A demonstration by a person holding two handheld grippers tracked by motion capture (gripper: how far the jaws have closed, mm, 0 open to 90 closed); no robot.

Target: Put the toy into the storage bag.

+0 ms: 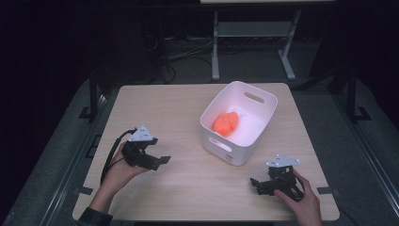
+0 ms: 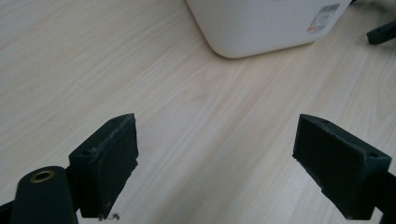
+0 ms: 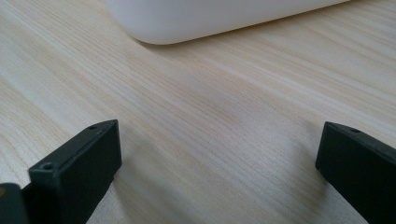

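A light wooden table [image 1: 155, 108] has a white tub [image 1: 239, 123] on its far right part, with an orange lump [image 1: 226, 123] lying inside (you can see it from the high view). The left gripper [image 1: 157, 157] sits near the table's left side and the right gripper [image 1: 258, 184] near the front right edge, both low over the wood, jaws wide apart with nothing between them. There is bare wood between the two grippers. The left gripper view shows a barcode sticker [image 2: 327, 14] on the tub's wall.
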